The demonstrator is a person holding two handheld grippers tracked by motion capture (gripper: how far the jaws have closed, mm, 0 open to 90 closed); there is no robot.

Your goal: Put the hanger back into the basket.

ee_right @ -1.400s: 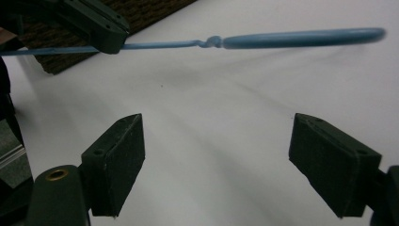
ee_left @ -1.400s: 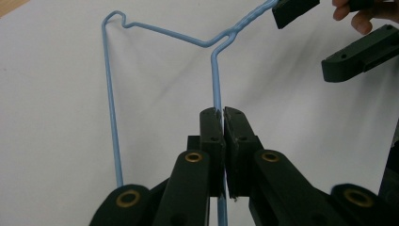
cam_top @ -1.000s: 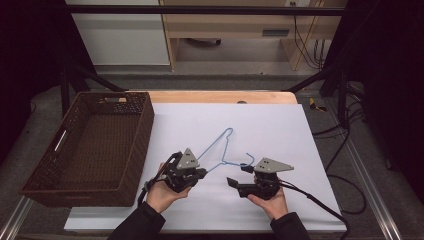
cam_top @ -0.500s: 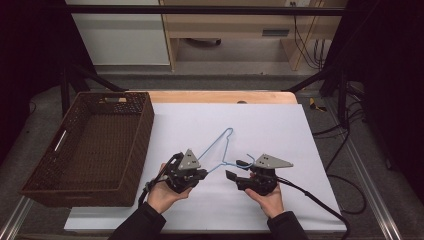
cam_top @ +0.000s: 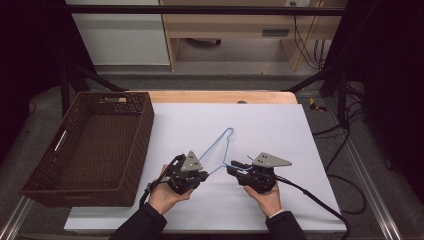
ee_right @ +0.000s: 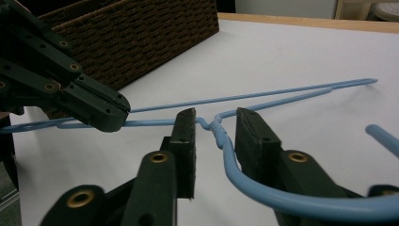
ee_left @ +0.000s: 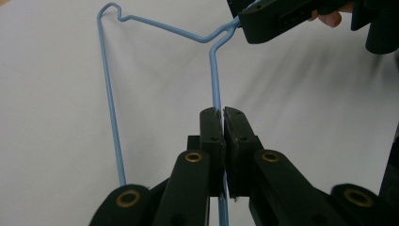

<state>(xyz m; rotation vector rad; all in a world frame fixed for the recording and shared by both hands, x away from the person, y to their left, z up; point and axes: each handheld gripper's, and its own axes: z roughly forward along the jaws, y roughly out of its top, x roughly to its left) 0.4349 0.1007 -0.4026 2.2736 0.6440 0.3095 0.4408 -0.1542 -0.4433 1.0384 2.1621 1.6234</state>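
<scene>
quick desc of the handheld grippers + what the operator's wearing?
Both are black two-jaw units. The left gripper and right gripper each carry a grey three-cornered plate on top. Brass-coloured pivot pins show on the jaw linkages in the gripper views. A black cable trails from the right one. Dark sleeves.

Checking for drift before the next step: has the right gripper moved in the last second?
Yes. The right gripper has shifted slightly left, toward the basket, closing in on the blue hanger's twisted neck.
</scene>
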